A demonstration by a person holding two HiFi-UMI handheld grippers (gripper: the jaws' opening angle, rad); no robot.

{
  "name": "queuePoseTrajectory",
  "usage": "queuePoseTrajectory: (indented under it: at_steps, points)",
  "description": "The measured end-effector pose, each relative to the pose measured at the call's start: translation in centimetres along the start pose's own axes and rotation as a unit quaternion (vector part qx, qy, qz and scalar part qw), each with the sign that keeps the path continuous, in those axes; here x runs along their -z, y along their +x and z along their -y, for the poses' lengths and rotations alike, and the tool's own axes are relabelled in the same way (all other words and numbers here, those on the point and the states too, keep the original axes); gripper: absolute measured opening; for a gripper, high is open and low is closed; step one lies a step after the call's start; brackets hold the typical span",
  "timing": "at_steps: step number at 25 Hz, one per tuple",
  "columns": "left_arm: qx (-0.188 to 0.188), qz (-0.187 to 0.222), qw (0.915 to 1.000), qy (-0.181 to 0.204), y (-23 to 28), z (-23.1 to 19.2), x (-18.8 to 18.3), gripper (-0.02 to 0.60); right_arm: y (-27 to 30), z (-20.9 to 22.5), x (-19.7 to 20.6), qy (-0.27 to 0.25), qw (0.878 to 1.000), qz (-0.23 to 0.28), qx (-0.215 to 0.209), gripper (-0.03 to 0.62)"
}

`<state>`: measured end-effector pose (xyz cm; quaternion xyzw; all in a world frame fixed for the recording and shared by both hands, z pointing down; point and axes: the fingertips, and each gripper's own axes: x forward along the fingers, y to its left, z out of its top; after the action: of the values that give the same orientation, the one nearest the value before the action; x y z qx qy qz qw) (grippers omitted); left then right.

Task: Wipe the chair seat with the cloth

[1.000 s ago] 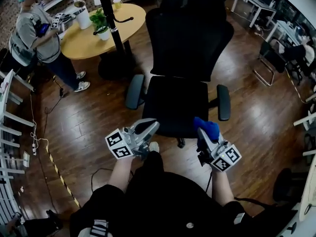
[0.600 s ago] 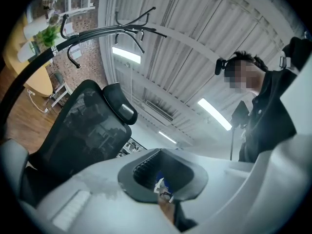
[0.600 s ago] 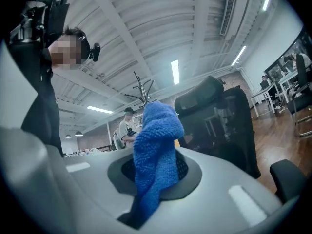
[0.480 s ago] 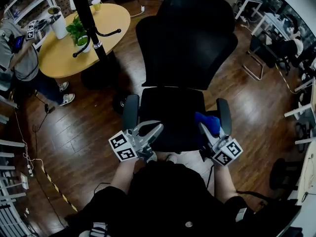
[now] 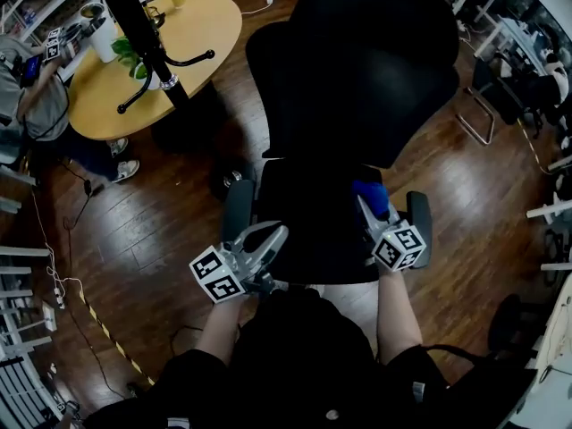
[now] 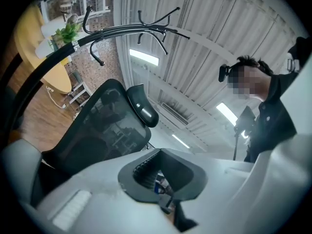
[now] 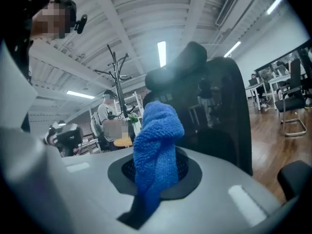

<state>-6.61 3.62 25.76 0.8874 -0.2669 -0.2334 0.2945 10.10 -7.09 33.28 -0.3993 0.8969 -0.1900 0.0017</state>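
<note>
Right gripper [image 5: 368, 207]: jaws clamped on the blue cloth [image 5: 369, 190]. It sits farther in over the chair seat [image 5: 308, 217] than half a second ago, when it was at the seat's front right corner.
Left gripper [image 5: 279, 232]: jaws together with nothing between them. It is at the seat's front left edge, much as before, just beside the left armrest [image 5: 237, 211].
Cloth, place: over the right rear part of the seat, between the backrest [image 5: 357, 70] and the right armrest [image 5: 418, 217]. The head view does not show whether it touches the seat.
Cloth, look: bright blue looped terry, bunched into a twisted upright wad. In the right gripper view it rises out from between the jaws, with a narrow tail pinched in the slit below.
Chair: black, with a mesh back. It fills more of the head view than a second ago, and the seat lies directly under both grippers.
Surroundings: dark wood floor [image 5: 161, 231]; a round yellow table [image 5: 192, 34] at upper left, crossed by a black coat stand [image 5: 134, 16]; a person [image 5: 36, 88] at the table's far side.
</note>
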Motion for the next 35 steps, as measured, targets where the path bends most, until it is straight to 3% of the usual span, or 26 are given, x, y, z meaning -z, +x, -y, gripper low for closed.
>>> queuePoseTrajectory:
  at_steps: [7, 13, 18, 23, 35]
  points:
    - [-0.055, -0.011, 0.9976, -0.041, 0.7, -6.2, 3.6, -0.003, 14.1, 4.4, 13.0, 0.033, 0.994, -0.098, -0.018, 0.038]
    - [-0.119, -0.026, 0.9918, -0.038, 0.6, -11.7, 7.0, -0.003, 23.9, 5.2, 24.2, -0.020, 0.980, -0.195, -0.037, 0.038]
    - [-0.134, -0.023, 0.9901, -0.037, -0.2, -13.5, 7.7, -0.003, 26.7, 4.8, 31.2, -0.054, 0.964, -0.260, -0.029, 0.038]
    - [-0.143, -0.031, 0.9884, -0.040, -0.1, -13.9, 8.2, -0.003, 26.5, 5.9, 31.3, -0.065, 0.962, -0.266, -0.002, 0.037]
    - [-0.140, -0.061, 0.9872, -0.045, -0.2, -15.4, 8.7, -0.003, 13.8, 24.5, 27.7, -0.057, 0.932, -0.299, 0.199, 0.037]
